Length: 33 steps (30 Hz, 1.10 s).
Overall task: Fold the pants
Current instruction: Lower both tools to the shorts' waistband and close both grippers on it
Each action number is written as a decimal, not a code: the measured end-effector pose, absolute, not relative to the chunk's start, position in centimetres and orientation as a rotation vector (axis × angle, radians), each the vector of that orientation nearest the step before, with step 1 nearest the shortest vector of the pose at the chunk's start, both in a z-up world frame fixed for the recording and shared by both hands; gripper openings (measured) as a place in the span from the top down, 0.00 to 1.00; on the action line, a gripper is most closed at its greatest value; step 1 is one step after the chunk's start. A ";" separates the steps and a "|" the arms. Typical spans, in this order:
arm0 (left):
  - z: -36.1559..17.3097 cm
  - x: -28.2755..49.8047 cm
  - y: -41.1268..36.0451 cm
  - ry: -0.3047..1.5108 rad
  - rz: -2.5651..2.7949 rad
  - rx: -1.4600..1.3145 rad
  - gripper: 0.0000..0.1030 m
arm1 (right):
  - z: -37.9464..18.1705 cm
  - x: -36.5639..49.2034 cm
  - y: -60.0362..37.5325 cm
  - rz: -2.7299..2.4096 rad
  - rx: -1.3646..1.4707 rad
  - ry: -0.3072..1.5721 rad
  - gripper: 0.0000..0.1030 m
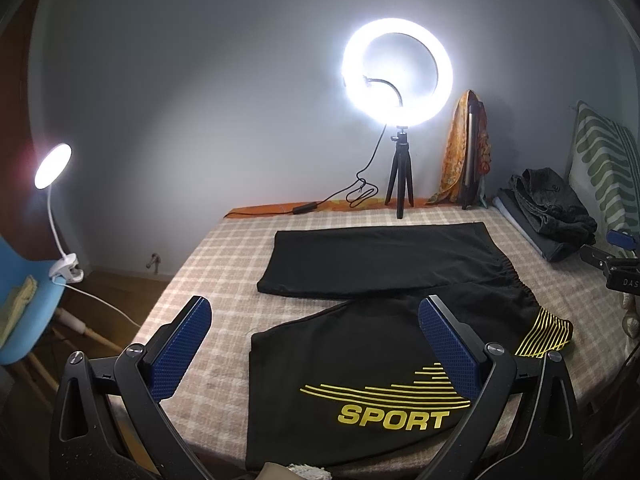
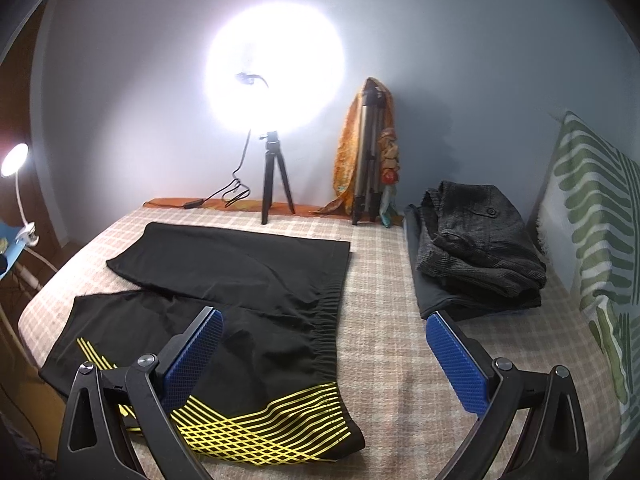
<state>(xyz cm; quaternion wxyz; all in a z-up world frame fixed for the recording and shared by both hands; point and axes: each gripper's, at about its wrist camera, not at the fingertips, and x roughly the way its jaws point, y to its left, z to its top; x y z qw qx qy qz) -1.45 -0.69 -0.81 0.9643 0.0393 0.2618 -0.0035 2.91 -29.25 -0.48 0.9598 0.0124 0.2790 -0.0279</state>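
Black sport shorts [image 1: 360, 364] lie spread flat on the checked bed cover [image 1: 224, 280], both legs apart, with a yellow "SPORT" print on the near leg. They also show in the right wrist view [image 2: 256, 280], with the elastic waistband to the right and yellow stripes at the near hip. My left gripper [image 1: 314, 320] is open and empty, held above the near leg's hem end. My right gripper [image 2: 324, 332] is open and empty, held above the waistband end. The right gripper also shows at the right edge of the left wrist view [image 1: 616, 256].
A lit ring light on a small tripod [image 1: 398, 128] stands at the bed's far edge, beside a folded tripod draped with an orange scarf [image 2: 370, 152]. A dark folded garment pile [image 2: 480, 248] and a green patterned pillow [image 2: 592, 216] lie right. A clip lamp [image 1: 54, 168] and blue chair stand left.
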 end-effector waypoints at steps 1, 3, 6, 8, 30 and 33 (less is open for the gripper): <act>-1.0 -1.3 -0.5 0.539 -0.008 0.073 0.00 | -0.6 2.9 -29.1 -0.044 0.015 0.567 0.00; -1.3 -1.0 -0.1 0.559 -0.020 0.063 0.00 | -0.9 3.0 -28.8 -0.019 -0.010 0.567 0.00; -2.2 -0.7 0.5 0.583 -0.024 0.064 0.00 | -1.4 2.8 -28.5 0.021 -0.048 0.550 0.01; -2.7 -0.7 0.8 0.592 -0.041 0.068 0.00 | -1.9 2.7 -28.5 0.042 -0.072 0.542 0.01; -10.7 -3.0 4.2 0.866 -0.412 0.311 0.39 | -10.1 1.0 -24.3 0.432 -0.420 0.730 0.17; -11.6 -3.6 3.4 0.888 -0.466 0.371 0.40 | -11.7 0.5 -23.4 0.461 -0.514 0.769 0.23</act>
